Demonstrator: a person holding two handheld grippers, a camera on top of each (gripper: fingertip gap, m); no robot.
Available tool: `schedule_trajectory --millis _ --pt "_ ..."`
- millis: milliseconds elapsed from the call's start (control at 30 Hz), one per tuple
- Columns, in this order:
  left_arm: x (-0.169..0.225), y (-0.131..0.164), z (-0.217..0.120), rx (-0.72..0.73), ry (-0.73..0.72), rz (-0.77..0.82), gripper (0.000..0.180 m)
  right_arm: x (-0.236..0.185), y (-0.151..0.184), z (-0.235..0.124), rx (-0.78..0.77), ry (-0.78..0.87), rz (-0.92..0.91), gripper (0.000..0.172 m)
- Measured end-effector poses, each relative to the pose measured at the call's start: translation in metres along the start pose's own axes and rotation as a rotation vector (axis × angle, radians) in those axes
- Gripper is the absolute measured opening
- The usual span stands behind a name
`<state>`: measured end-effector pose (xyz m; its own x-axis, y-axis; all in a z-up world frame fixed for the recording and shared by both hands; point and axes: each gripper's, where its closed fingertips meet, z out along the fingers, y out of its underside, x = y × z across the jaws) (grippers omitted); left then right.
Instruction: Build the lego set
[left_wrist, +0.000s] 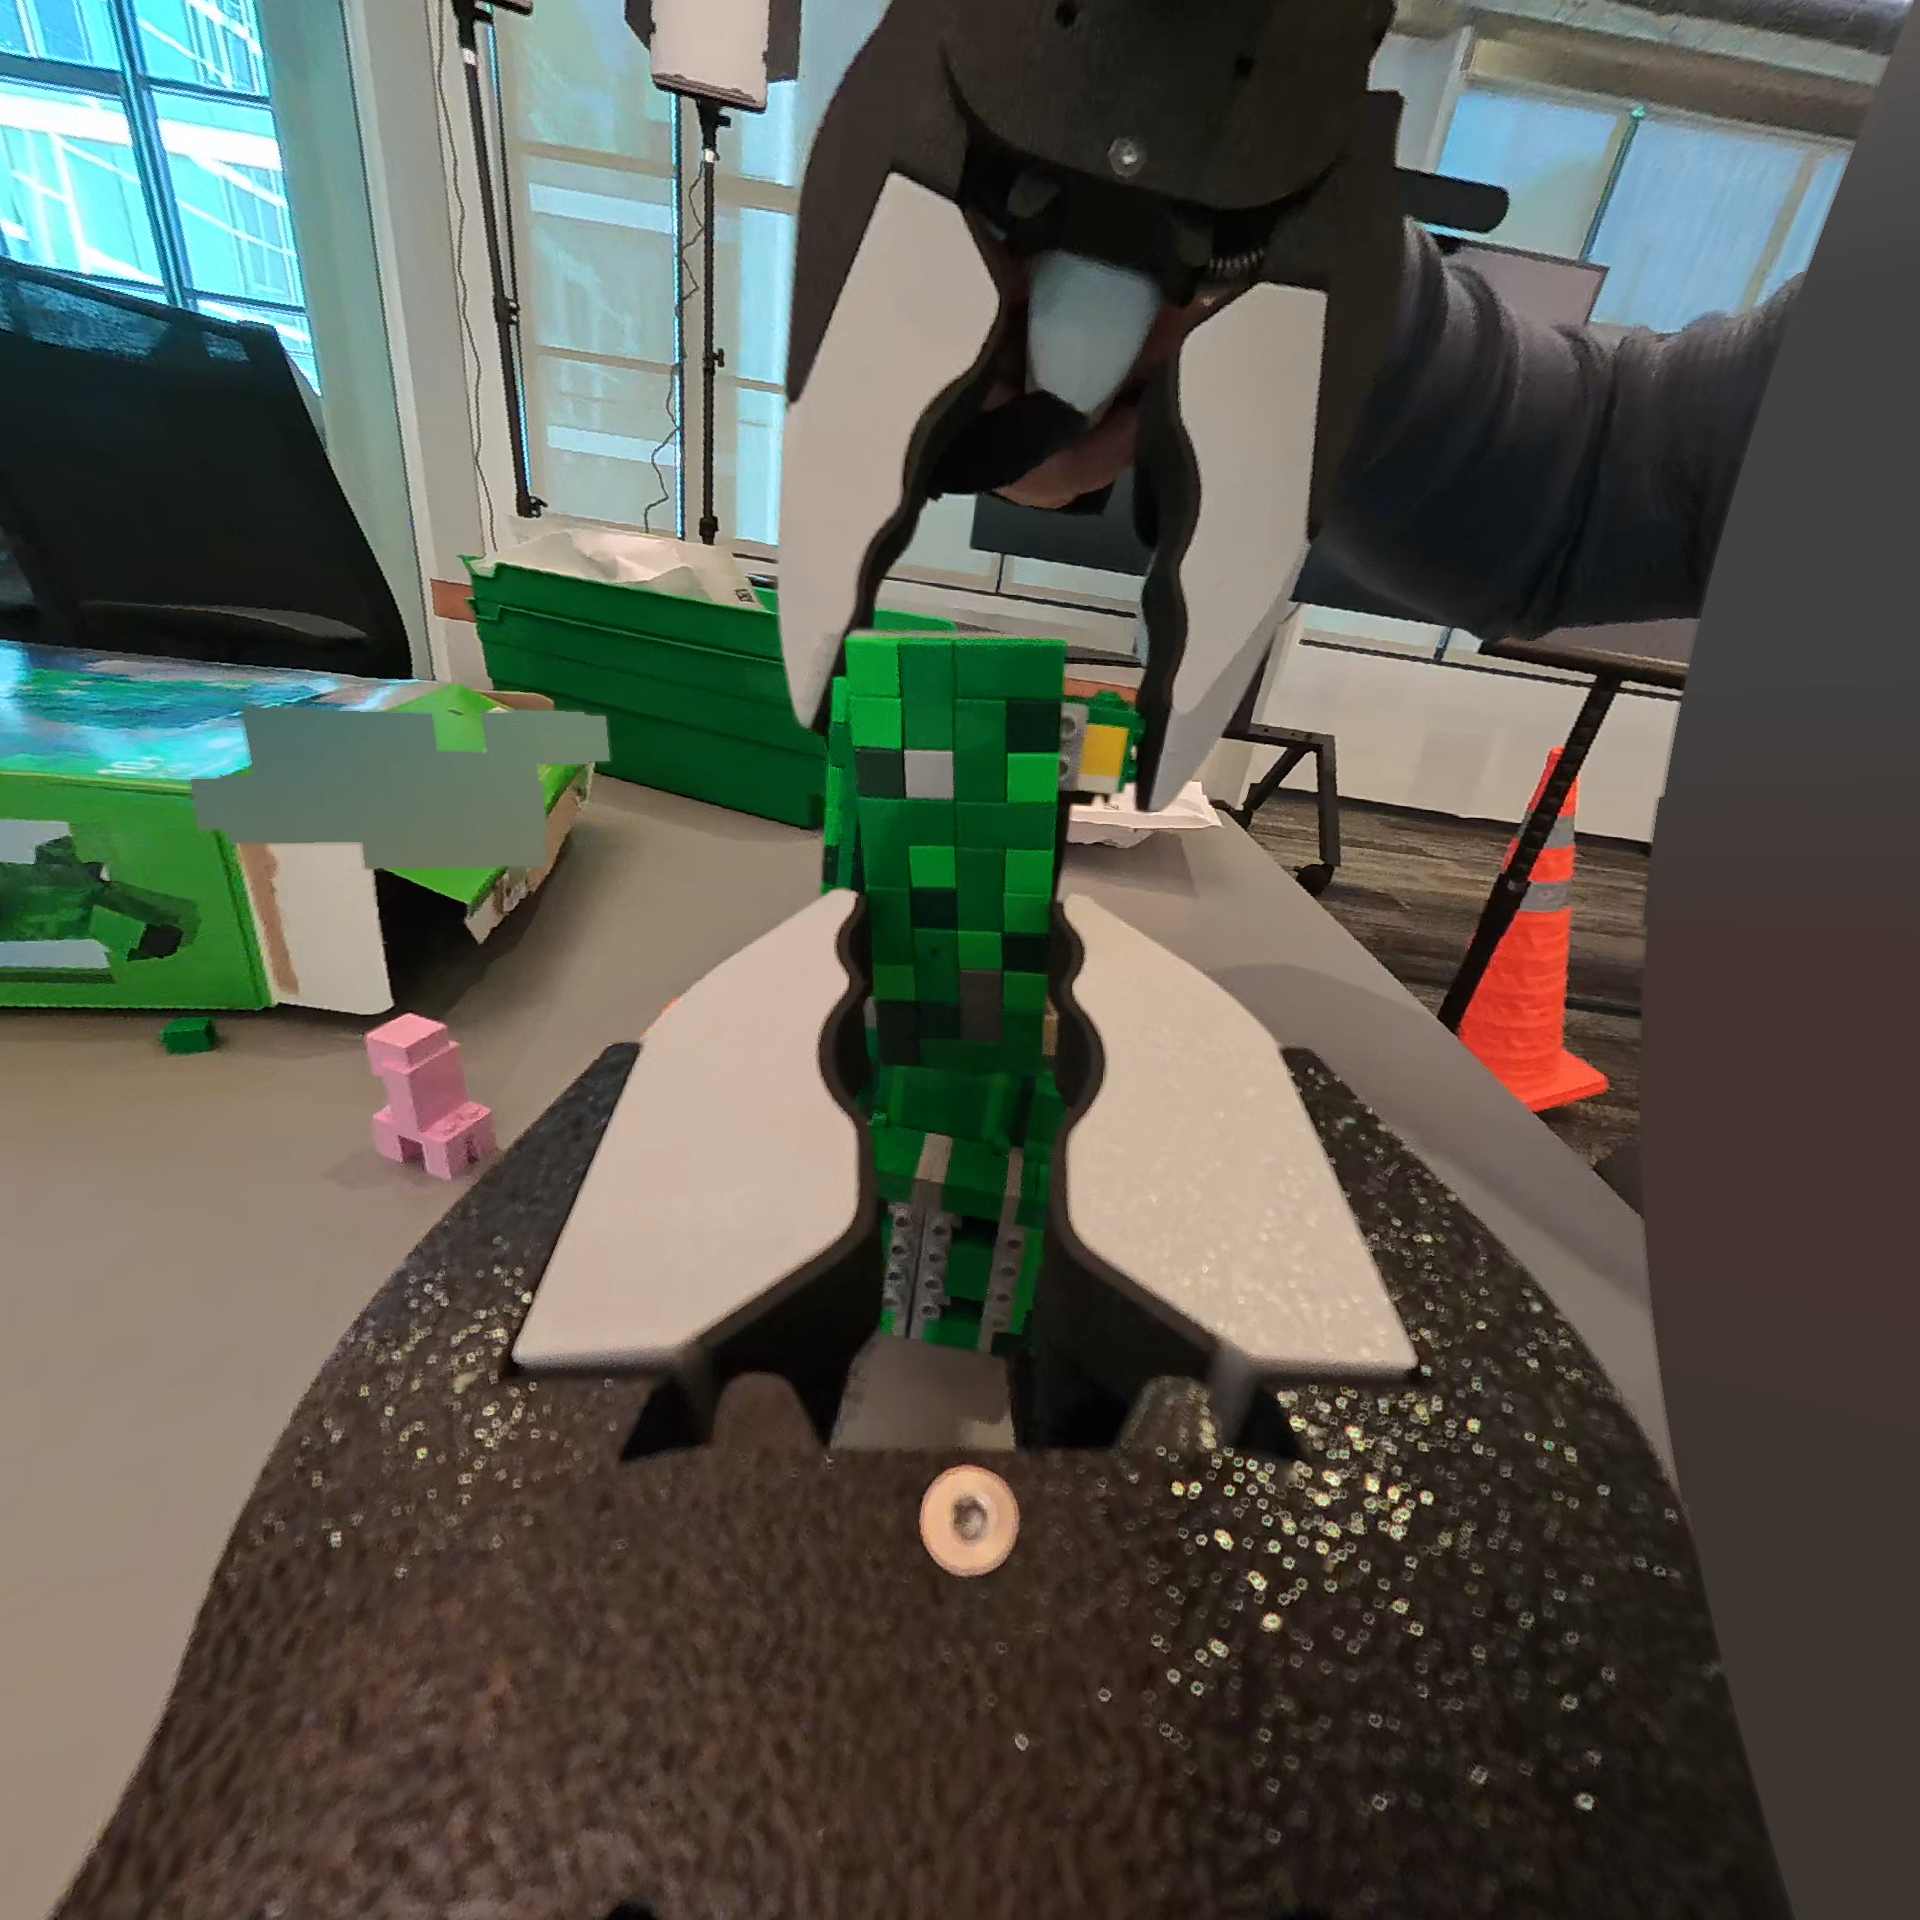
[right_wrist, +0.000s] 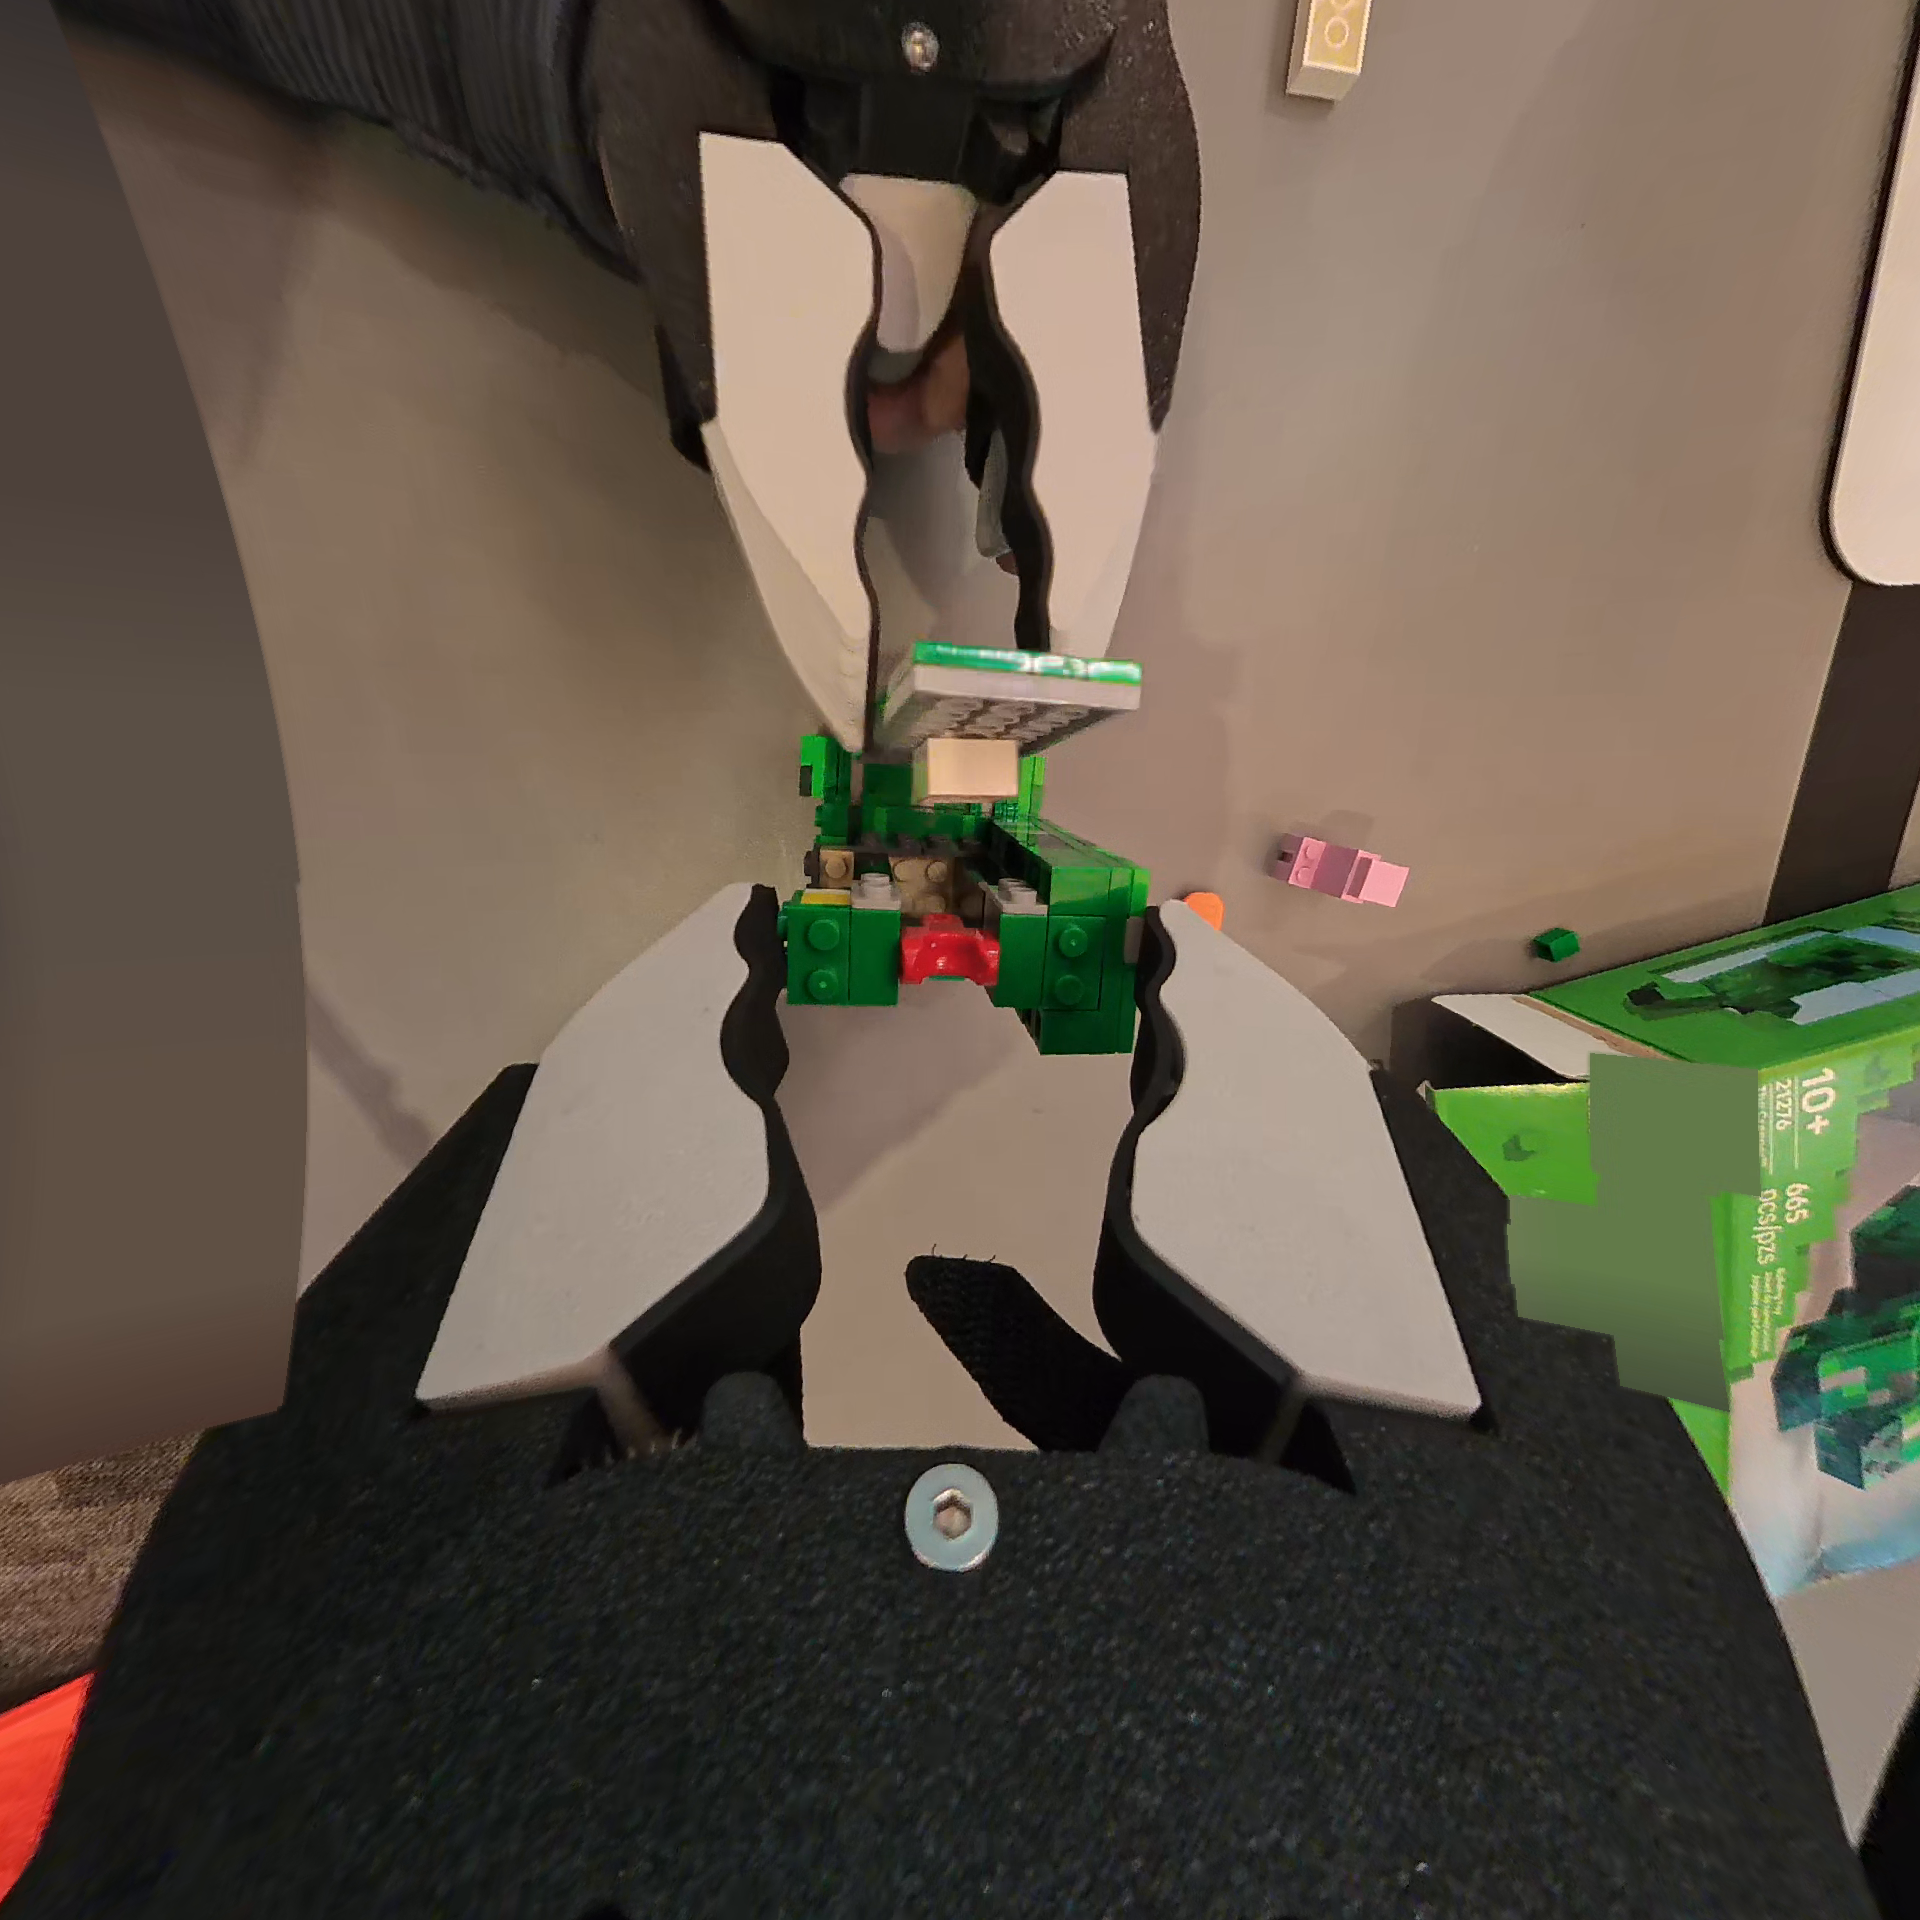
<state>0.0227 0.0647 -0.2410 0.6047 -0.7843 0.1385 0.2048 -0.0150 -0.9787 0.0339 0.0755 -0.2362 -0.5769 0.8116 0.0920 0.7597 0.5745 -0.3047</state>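
Left gripper (left_wrist: 961, 914) pinches the tall green toy-brick figure (left_wrist: 956, 883) held above the grey table (left_wrist: 208, 1247). Right gripper (right_wrist: 961, 935) clamps its far end (pads on both flanks). Risk: opposed pulling separates bricks, dropping loose pieces.

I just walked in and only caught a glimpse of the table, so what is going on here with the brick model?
A person holds two handheld grippers around one green brick model. The left gripper has its jaws pressed on the model's narrow patterned body. The right gripper comes from the opposite end, its jaws against the wider end with the red piece. The model is up off the grey table. A small pink brick figure, a loose green brick and a green box lie nearby.
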Motion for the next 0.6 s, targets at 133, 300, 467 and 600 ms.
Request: schedule_trajectory --millis 133,300,467,600 --pt "-0.0015 0.0002 0.0017 0.000 0.001 0.003 0.032 -0.0003 -0.0002 0.0002 0.016 0.006 0.000 0.065" --pt "-0.0023 0.0026 0.0054 -0.018 0.005 0.020 0.032 -0.0008 -0.0009 0.0003 0.035 0.018 -0.002 0.065" --pt "-0.0027 0.0038 0.0075 -0.025 0.012 0.025 0.032 -0.0009 -0.0005 0.0000 0.059 0.033 0.001 0.065" --pt "-0.0024 0.0063 0.0087 -0.042 0.019 0.034 0.032 -0.0010 -0.0012 -0.0001 0.073 0.036 0.002 0.065"
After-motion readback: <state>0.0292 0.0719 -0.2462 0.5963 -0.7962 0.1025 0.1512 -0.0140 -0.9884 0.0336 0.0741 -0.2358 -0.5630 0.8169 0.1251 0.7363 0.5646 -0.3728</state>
